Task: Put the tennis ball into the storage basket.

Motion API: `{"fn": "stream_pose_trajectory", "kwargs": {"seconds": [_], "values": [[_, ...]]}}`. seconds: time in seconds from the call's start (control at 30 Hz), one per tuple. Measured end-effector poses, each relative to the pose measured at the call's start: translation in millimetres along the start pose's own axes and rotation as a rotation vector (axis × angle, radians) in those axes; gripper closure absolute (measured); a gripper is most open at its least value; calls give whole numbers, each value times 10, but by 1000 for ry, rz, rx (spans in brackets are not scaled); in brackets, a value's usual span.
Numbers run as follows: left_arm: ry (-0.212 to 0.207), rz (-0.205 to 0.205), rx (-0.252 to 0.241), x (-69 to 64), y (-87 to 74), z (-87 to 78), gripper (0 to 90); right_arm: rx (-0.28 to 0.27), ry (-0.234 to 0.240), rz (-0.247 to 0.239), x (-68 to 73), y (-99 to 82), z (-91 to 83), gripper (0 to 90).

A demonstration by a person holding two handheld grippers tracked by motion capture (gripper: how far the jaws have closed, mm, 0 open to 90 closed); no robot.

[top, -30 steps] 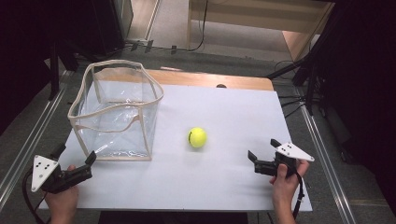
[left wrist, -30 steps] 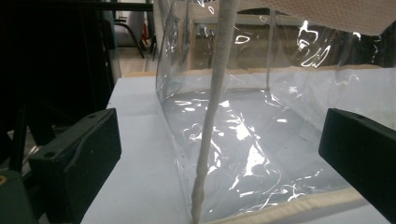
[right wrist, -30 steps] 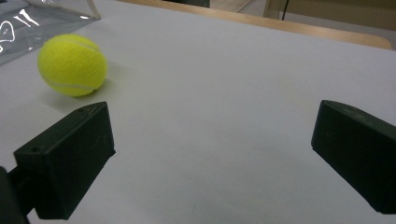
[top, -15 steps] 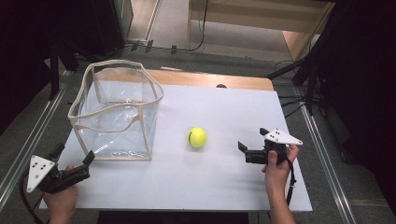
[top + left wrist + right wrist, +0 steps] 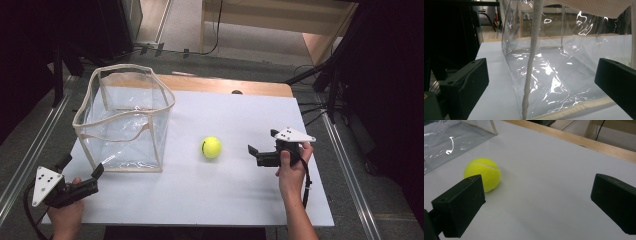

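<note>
We see the fuzzy yellow-green tennis ball (image 5: 211, 147) lying on the flat white bench (image 5: 210, 200), roughly at its middle, with bare surface all round it and nothing touching it. To its right, near but apart from it, we find the right tongs (image 5: 261, 148), black with a grey three-cornered plate on top, held in the person's right hand (image 5: 291, 167) and pointing leftward at the ball; they stand wide open and grip nothing. In the right gripper view the ball (image 5: 482, 174) sits just past the tip of the left-hand jaw, low on the white surface, off to the side of the open gap rather than inside it. On the ball's other side, well apart from it, stands the clear soft plastic box with cream fabric edging (image 5: 124, 120), upright, open at the top and with nothing visible inside; a corner of it (image 5: 449, 140) reaches into the top left of the right gripper view. Near the front left corner of the bench we see the left tongs (image 5: 80, 167), held in the person's left hand (image 5: 65, 212), aimed at the near side of the box, also spread wide and holding nothing. In the left gripper view the box's cream corner seam (image 5: 531, 62) rises between the two parted jaws, close ahead of them; whether they touch it we cannot tell.
</note>
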State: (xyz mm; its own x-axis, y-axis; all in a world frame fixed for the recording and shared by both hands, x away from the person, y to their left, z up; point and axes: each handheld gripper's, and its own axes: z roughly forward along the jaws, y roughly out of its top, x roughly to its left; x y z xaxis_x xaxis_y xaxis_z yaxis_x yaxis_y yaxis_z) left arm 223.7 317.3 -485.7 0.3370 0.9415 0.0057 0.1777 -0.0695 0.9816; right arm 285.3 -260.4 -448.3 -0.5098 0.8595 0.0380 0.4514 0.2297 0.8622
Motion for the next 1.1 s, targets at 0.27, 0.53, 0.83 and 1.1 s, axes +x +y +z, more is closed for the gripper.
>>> {"fn": "stream_pose_trajectory", "kwargs": {"seconds": [0.27,0.53,0.83,1.1], "values": [[-4,2,-4,-4,-2,1,0,28,39,-39,96,115,148,0],[-7,6,-3,-15,-2,5,0,70,77,-65,159,220,279,0],[-6,13,2,-21,-1,4,0,86,107,-98,223,376,385,0],[-10,23,4,-24,-2,8,0,109,138,-121,298,436,490,0]]}}
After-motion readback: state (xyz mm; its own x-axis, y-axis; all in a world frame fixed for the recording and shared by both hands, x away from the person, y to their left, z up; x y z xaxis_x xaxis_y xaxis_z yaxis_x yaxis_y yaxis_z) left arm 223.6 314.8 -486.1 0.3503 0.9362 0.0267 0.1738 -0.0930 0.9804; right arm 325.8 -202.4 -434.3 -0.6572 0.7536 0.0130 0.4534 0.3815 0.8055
